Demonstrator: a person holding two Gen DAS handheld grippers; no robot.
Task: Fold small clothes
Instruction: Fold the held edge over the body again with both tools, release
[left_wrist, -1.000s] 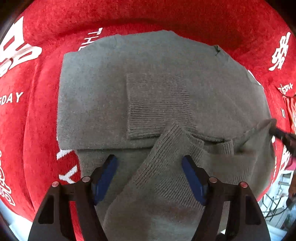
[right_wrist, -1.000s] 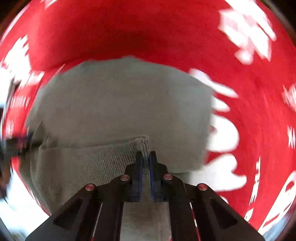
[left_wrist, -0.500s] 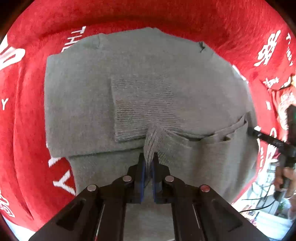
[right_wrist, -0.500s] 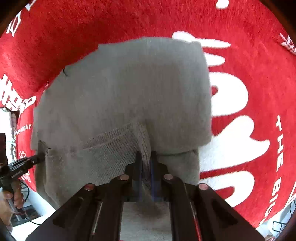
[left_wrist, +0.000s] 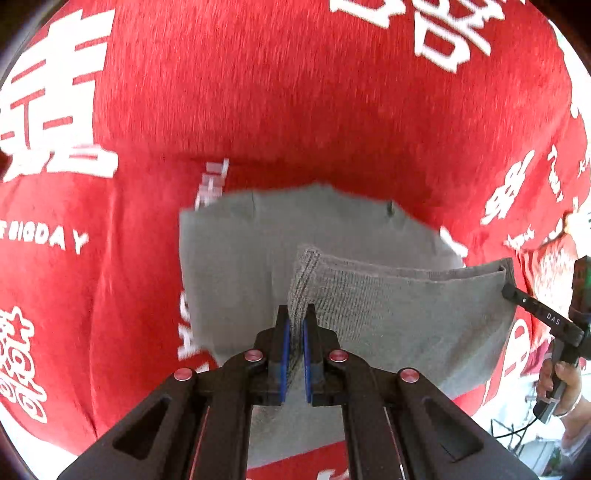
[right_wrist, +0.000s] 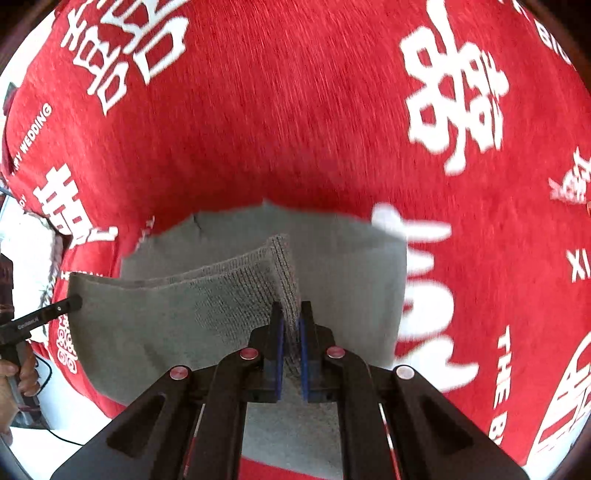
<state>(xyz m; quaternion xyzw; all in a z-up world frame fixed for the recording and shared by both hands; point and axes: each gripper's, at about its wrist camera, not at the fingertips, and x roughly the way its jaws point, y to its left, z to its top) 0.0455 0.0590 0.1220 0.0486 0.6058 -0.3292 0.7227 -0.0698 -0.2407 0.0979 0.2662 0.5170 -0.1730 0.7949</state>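
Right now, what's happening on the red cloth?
A person is folding a grey knit sweater on a red blanket with a pair of tongs in each hand. The left tongs and the right tongs are each shut on the ribbed hem, one near each end. That edge is lifted off the blanket while the rest of the sweater lies flat beyond it.

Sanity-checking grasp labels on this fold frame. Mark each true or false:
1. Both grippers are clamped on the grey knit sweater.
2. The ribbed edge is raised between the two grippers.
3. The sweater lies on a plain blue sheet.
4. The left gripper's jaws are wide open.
1. True: the left gripper and the right gripper each pinch the grey knit sweater.
2. True: the ribbed edge spans between them, lifted.
3. False: it lies on a red plush cloth with white lettering.
4. False: they are shut on the knit.
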